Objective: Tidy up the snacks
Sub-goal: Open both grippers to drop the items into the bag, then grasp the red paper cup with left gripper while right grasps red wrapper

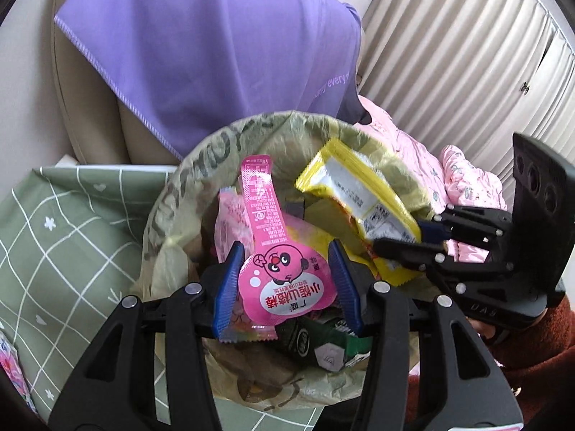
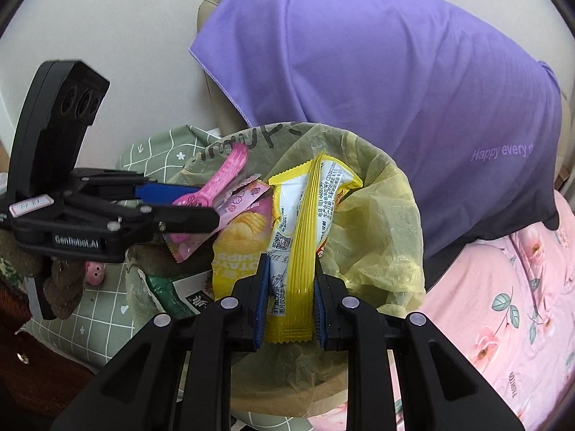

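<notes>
Left gripper (image 1: 284,283): fingers clamped on pink snack packet (image 1: 267,237).
Right gripper (image 2: 291,298): fingers clamped on yellow chip bag (image 2: 305,222).
Left view only: green wrapper (image 1: 323,341), perhaps, inside lined bin (image 1: 201,165).

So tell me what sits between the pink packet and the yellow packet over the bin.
In the right wrist view, a chips bag shows between the pink packet and the yellow packet, inside the lined bin.

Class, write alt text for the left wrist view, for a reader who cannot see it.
The left gripper grips a pink guitar-shaped snack packet above a bin lined with a yellow-green bag. To its right, the right gripper holds a yellow snack packet over the same bin.
</notes>
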A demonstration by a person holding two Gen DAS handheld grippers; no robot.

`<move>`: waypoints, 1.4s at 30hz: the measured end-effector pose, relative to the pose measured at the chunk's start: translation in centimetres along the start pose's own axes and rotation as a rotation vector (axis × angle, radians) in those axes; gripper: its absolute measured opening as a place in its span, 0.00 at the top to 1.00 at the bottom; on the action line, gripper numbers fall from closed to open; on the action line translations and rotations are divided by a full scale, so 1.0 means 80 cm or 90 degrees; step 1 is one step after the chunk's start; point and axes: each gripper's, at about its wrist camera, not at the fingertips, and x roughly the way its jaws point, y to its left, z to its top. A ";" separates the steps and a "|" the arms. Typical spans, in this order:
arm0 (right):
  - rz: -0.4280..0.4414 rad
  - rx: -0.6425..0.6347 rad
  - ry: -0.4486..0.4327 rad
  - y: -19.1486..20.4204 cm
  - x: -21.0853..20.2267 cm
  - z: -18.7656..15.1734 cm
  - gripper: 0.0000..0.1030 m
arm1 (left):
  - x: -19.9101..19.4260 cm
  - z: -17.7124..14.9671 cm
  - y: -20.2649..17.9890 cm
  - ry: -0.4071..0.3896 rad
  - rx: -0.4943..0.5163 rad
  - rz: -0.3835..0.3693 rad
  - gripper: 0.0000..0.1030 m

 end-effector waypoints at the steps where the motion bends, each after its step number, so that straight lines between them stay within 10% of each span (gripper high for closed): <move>1: 0.001 0.000 -0.002 0.000 -0.003 -0.001 0.79 | -0.003 0.001 0.001 -0.003 -0.002 -0.005 0.56; 9: -0.013 -0.017 -0.011 0.014 -0.011 -0.008 0.58 | -0.048 0.001 0.018 -0.072 -0.040 -0.038 0.28; 22: 0.008 -0.013 -0.138 0.059 -0.050 0.024 0.45 | -0.177 -0.075 0.093 -0.182 -0.152 0.174 0.25; 34: 0.143 -0.146 -0.091 0.202 0.003 0.051 0.40 | -0.318 -0.229 0.197 -0.228 -0.275 0.381 0.25; 42: 0.151 -0.196 -0.059 0.261 0.037 0.050 0.40 | -0.368 -0.301 0.291 -0.235 -0.428 0.389 0.20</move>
